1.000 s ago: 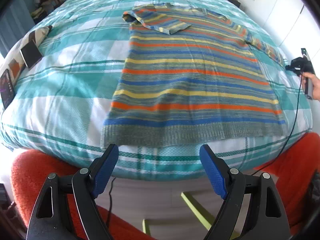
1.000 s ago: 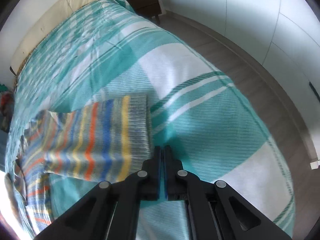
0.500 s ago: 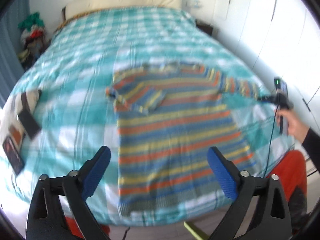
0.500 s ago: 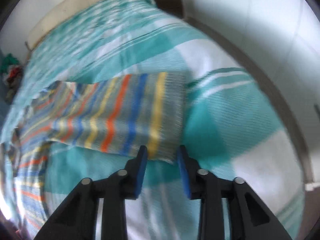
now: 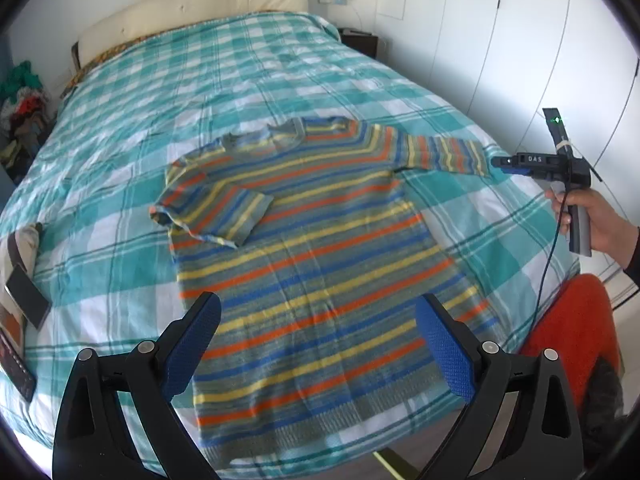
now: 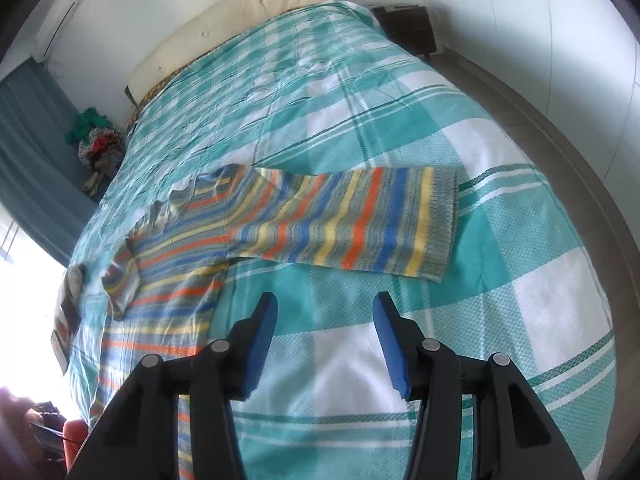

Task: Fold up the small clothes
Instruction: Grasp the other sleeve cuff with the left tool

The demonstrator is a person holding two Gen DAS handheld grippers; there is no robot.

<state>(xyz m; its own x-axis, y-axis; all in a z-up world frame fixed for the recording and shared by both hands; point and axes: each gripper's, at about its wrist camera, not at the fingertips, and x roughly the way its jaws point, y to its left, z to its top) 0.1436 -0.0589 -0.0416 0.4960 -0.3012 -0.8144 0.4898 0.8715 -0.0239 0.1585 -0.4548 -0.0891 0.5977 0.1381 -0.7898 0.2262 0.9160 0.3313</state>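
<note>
A striped knit sweater (image 5: 304,264) in grey, blue, orange and yellow lies flat on the teal plaid bed (image 5: 260,80). Its left sleeve (image 5: 216,210) is folded over the chest. Its right sleeve (image 6: 352,224) stretches out sideways, cuff end free. My left gripper (image 5: 318,344) hovers open above the hem, nothing between its blue pads. My right gripper (image 6: 325,338) sits just short of the right cuff, its jaws opening, with only bedcover between them. In the left wrist view the right gripper (image 5: 500,162) appears beside the cuff, held by a hand (image 5: 592,216).
A phone (image 5: 26,296) and other small items lie at the bed's left edge. A pile of clothes (image 5: 20,108) is at the far left. A nightstand (image 6: 412,30) and white wardrobe doors (image 5: 520,40) stand to the right. Orange fabric (image 5: 568,328) shows near the bed's foot.
Both grippers rose and pulled back from the bed. The right gripper went from shut to partly open, away from the cuff, which lies flat. The left gripper stayed wide open.
</note>
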